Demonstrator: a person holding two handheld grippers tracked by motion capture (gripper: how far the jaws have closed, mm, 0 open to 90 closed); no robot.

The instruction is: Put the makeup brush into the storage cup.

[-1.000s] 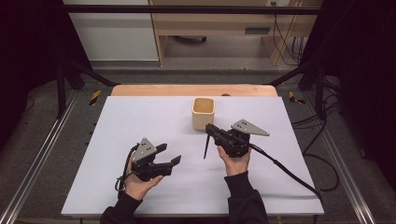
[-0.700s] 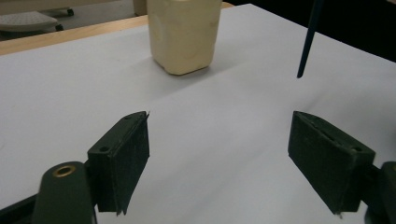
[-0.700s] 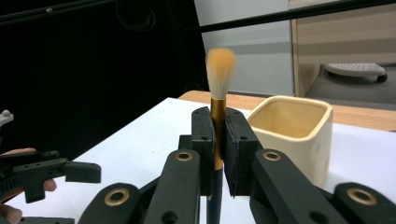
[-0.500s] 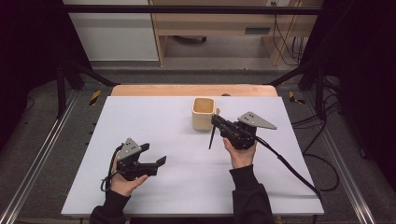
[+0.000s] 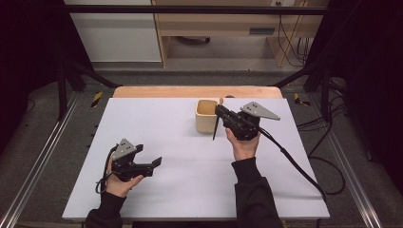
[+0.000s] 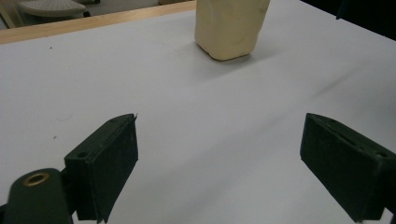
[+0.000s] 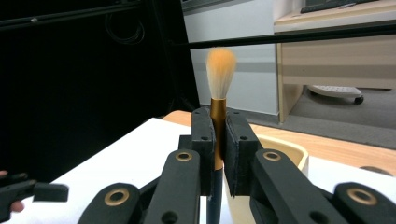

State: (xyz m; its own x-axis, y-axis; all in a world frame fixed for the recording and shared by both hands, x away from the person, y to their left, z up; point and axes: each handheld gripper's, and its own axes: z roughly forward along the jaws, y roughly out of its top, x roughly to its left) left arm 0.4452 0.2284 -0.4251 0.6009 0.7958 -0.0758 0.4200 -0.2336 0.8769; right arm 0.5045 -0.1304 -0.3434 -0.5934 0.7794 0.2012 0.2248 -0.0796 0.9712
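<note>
So the biggest thing here is the table (image 5: 190, 142), covered by a white sheet with a strip of bare wood showing along the far edge. Toward the far side, a bit right of the middle, sits a cream-coloured cup (image 5: 206, 115), squarish with rounded corners and open at the top; in the left gripper view it's straight ahead and well apart from those jaws. Then the two hand-held tools. The right claw (image 5: 219, 112) is up just beside the cup's right side, its jaws clamped tight on a brush (image 7: 217, 116). In the right gripper view the brush stands upright between the pads, gold collar right in the grip, orange-tipped bristles poking up above the jaws and the dark handle dropping below. From the high view the handle hangs down in front of the cup's right edge, tip clear of the table as far as I can tell, and the cup rim shows right behind the jaws in the right gripper view. The left claw (image 5: 153, 164) is way off at the near left of the table, well apart from cup and brush, held low over the sheet. Its jaws have just been opening and now stand wide apart with nothing between them, just bare white table.
</note>
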